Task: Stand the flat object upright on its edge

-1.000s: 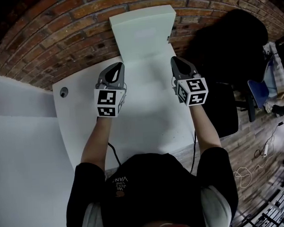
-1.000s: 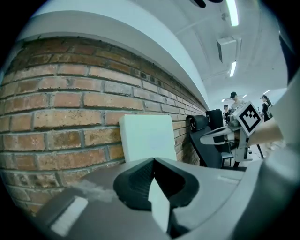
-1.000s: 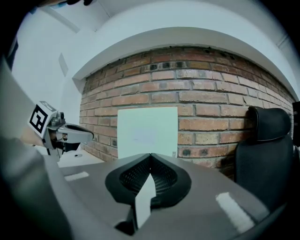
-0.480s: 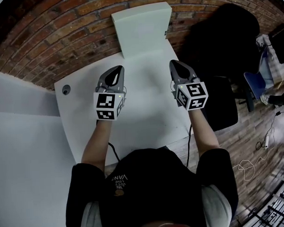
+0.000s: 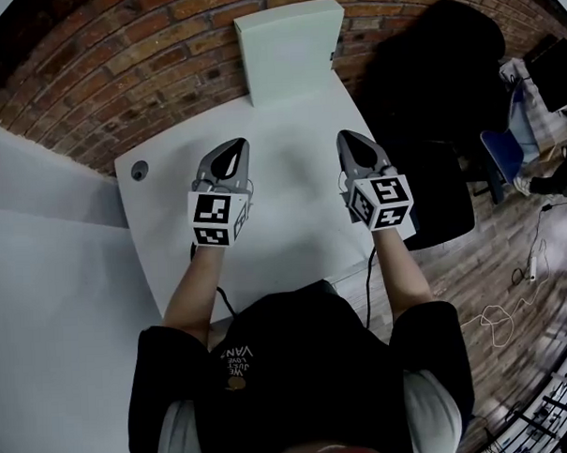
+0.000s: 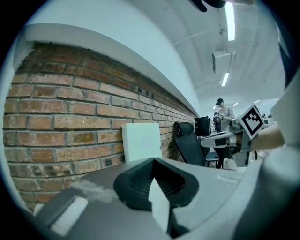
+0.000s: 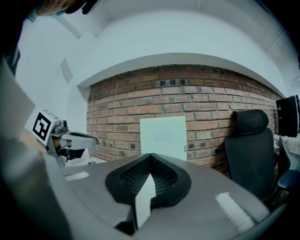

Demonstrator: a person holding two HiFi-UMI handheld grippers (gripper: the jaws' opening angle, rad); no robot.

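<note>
- Noting the flat object: smooth pale rectangular panel, upright against rough brick wall at table far edge.
- We read both jaws closed, empty: left gripper, right gripper.

Black T-shirt with pale lettering

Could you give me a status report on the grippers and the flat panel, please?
Left gripper shut, empty. Right gripper shut, empty. White panel upright by brick wall, clear of both. Nothing in the way.
</note>
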